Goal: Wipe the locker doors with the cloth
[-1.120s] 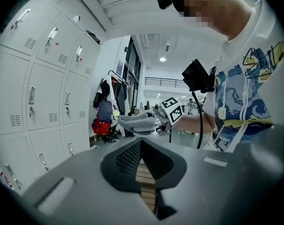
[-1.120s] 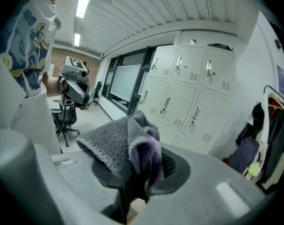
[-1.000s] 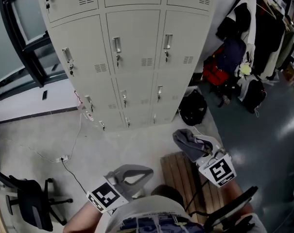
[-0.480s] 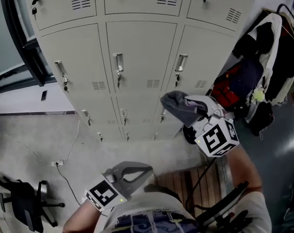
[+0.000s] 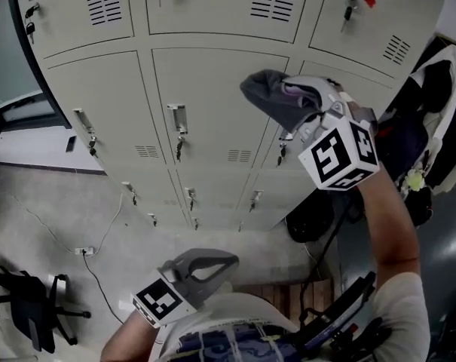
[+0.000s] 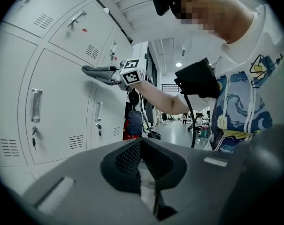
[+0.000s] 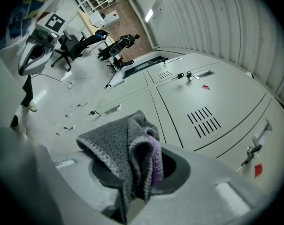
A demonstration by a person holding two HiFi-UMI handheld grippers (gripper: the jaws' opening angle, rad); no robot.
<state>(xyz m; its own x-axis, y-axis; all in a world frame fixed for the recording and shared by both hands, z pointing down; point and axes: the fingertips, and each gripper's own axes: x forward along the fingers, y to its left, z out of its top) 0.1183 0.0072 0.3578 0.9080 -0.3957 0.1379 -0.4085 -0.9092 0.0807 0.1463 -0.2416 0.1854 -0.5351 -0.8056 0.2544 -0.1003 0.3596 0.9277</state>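
A bank of pale grey locker doors (image 5: 212, 104) fills the top of the head view. My right gripper (image 5: 307, 108) is raised in front of them, shut on a crumpled grey cloth (image 5: 273, 96) with a purple edge. In the right gripper view the cloth (image 7: 125, 146) bunches out of the right gripper (image 7: 137, 172), with a vented locker door (image 7: 212, 102) beyond; I cannot tell whether the cloth touches it. My left gripper (image 5: 205, 266) hangs low near my body, shut with nothing in it. The left gripper (image 6: 144, 172) looks up at the cloth (image 6: 97, 71).
Coats and bags (image 5: 435, 142) hang to the right of the lockers, with a black bag (image 5: 310, 217) on the floor below. An office chair (image 5: 28, 308) stands at the lower left, and a cable (image 5: 99, 236) trails across the floor.
My right gripper rose with the cloth from down by the bench to the height of the upper locker doors. The head view tilted upward. The left gripper stayed in place.
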